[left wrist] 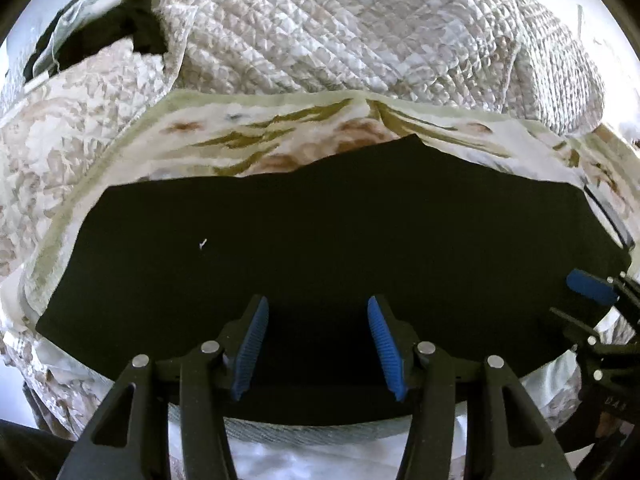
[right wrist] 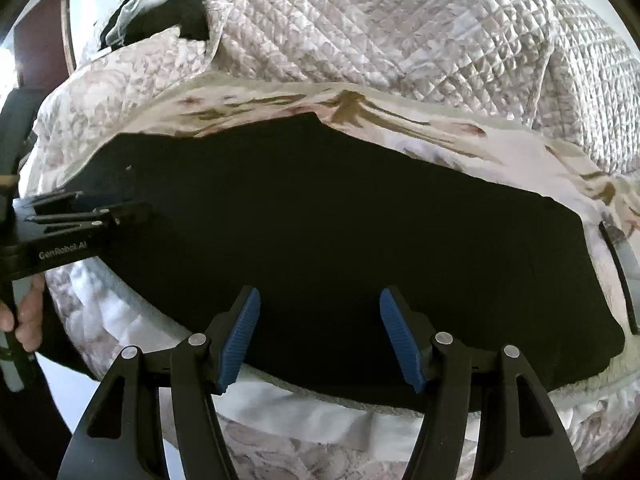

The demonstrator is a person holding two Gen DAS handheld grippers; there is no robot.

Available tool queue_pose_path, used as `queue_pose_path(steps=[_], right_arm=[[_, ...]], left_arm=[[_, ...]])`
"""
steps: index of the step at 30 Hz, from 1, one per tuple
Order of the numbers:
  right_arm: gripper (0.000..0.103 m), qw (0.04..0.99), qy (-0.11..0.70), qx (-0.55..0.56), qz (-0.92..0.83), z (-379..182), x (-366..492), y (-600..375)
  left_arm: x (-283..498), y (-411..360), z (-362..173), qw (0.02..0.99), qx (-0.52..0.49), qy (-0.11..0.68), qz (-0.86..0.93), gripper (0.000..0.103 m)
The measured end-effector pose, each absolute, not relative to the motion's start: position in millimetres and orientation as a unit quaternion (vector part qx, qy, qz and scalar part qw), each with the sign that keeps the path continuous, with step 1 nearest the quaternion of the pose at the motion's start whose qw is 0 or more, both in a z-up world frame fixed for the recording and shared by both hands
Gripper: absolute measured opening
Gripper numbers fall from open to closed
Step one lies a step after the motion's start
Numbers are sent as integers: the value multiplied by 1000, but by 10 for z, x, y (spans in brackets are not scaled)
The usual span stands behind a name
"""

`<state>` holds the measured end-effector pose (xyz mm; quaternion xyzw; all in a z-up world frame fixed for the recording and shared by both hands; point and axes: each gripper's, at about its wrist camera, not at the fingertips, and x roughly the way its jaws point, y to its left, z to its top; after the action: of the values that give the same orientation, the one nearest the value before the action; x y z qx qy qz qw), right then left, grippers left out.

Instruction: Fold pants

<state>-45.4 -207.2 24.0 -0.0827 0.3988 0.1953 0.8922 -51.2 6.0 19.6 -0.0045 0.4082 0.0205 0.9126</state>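
The black pants [left wrist: 320,260] show no seam, waistband or pocket in either wrist view, so which end is the waist cannot be told; their near edge is hidden behind the left gripper [left wrist: 318,346] in its own view and behind the right gripper [right wrist: 320,340] in the other; a small pale speck [left wrist: 203,244] on the cloth is too small to name; a dark strap-like strip [right wrist: 622,276] at the right runs under the fabric, its kind unclear; a dark heap [left wrist: 132,28] beyond the quilt [left wrist: 360,28] is half covered; the hand [right wrist: 24,316] at the left is cut off by the picture's edge.
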Motion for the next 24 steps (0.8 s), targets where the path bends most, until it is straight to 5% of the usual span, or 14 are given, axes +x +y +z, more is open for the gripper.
queue_pose_path(steps=[24], right_arm=[[62,913,392,-17,115,417,-247,-2412]], left_arm=[[-363,435,260,907,-38,416,59,55]])
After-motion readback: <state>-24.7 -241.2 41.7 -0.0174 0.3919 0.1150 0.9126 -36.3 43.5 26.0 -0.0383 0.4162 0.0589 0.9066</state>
